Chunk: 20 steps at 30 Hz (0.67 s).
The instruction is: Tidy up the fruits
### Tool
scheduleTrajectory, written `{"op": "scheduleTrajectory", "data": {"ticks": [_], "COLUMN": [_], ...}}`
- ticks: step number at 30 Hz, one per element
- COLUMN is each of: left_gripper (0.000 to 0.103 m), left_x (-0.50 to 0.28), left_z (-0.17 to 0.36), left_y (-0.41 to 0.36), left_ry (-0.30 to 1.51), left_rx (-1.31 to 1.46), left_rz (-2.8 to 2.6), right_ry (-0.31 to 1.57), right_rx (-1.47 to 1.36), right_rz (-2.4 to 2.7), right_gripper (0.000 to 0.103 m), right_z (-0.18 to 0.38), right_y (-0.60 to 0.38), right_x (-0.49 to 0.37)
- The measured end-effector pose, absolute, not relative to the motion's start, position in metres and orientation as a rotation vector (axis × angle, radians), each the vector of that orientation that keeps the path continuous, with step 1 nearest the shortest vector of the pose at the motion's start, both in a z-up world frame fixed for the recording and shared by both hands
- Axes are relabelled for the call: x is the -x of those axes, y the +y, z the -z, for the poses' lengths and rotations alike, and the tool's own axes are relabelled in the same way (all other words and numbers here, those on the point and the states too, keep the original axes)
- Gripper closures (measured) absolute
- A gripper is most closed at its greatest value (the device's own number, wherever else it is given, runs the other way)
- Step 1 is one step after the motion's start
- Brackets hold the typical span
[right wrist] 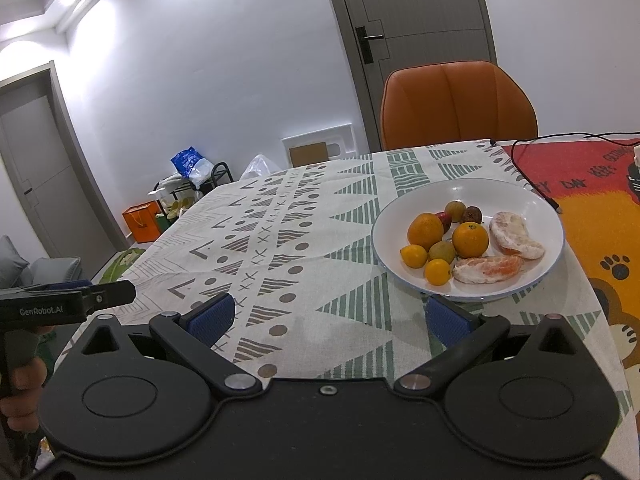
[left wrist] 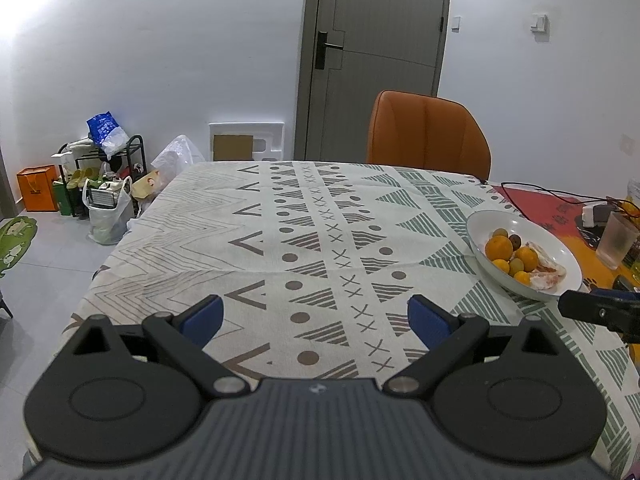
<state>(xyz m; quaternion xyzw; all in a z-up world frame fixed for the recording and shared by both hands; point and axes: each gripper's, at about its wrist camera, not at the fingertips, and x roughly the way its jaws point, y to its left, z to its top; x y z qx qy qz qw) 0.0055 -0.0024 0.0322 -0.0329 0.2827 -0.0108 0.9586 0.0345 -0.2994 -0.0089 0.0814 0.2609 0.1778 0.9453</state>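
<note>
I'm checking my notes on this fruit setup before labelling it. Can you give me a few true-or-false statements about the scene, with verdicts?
1. All the fruit lies in the white bowl. True.
2. The left gripper is shut on an orange. False: it is open and holds nothing.
3. Two peeled citrus pieces lie in the bowl. True.
4. The right gripper is open. True.
5. The chair behind the table is blue. False: it is orange.
6. The bowl stands on the floor. False: it stands on the patterned tablecloth.

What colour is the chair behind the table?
Orange, with a padded back; the chair shows best in the right wrist view.
</note>
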Motion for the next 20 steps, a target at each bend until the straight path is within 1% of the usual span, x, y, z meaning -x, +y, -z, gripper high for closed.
{"op": "scheduleTrajectory", "data": {"ticks": [20], "left_gripper": [0.005], "left_x": [-0.0054], "left_z": [-0.0318], "left_y": [-0.0084], "left_ry": [0.573], "left_rx": [0.056], "left_rz": [0.04], "right_ry": [0.535], "right_rx": [-0.168], "right_rz": [-0.358], "right_gripper": [0.0], "right_z": [0.01], "right_y": [-0.3005], "right_x": [-0.0354]}}
